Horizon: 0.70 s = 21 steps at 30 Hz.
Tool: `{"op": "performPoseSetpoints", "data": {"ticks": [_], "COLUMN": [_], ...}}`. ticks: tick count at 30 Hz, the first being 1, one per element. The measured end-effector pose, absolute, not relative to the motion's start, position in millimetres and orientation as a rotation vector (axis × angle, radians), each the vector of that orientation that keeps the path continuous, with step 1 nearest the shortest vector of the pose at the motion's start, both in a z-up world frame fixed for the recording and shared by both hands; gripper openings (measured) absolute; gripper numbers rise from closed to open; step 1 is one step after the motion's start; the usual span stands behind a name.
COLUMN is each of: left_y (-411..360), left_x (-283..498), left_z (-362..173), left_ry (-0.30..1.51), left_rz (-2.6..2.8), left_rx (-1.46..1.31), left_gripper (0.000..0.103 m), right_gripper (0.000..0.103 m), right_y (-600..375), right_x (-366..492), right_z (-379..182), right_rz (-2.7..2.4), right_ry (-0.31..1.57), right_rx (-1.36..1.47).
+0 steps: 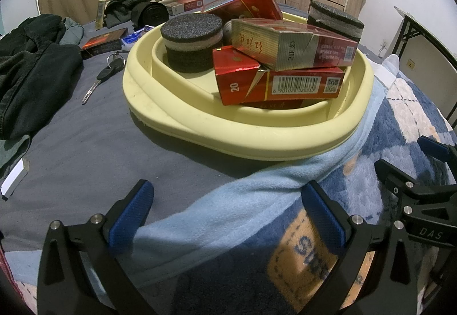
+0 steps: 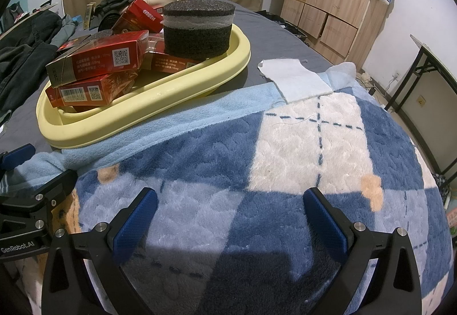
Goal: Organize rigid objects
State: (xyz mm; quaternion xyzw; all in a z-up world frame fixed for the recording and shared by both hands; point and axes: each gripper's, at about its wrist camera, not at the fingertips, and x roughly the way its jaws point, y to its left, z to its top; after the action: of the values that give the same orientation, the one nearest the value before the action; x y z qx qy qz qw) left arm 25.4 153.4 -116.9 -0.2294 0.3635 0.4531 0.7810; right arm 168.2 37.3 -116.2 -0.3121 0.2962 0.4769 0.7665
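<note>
A pale yellow tray (image 1: pixel 200 121) (image 2: pixel 171 86) sits on the bed, piled with several red cigarette boxes (image 1: pixel 285 84) (image 2: pixel 94 58) and two black round foam pucks (image 1: pixel 191 41) (image 2: pixel 197 29). One more puck (image 1: pixel 337 19) stands at the tray's far right. My left gripper (image 1: pixel 228 209) is open and empty, short of the tray's near rim, over a blue blanket. My right gripper (image 2: pixel 230 218) is open and empty over the checked blanket, right of the tray. Each gripper shows at the edge of the other's view.
A key (image 1: pixel 100 78), a dark red box (image 1: pixel 102 44) and dark clothes (image 1: pixel 31 64) lie left of the tray on the grey sheet. A white cloth (image 2: pixel 297 78) rests right of the tray. Wooden cabinets (image 2: pixel 328 1) and a folding table (image 2: pixel 428 72) stand at the right.
</note>
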Motion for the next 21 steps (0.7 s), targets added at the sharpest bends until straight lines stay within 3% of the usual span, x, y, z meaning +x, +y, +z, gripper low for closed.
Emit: {"op": "performPoseSetpoints", "data": {"ticks": [21], "left_y": [153.2], "left_x": [25.7], "left_z": [-117.0], "left_ry": [0.786], "left_rz": [0.979], "left_rx": [-0.495], "left_gripper": [0.103], "right_gripper": [0.103], "right_y": [37.2], "right_x": [167.4], "right_z": [-116.2], "right_rz": [1.036], "right_ry": [0.643], "right_rx": [-0.678]}}
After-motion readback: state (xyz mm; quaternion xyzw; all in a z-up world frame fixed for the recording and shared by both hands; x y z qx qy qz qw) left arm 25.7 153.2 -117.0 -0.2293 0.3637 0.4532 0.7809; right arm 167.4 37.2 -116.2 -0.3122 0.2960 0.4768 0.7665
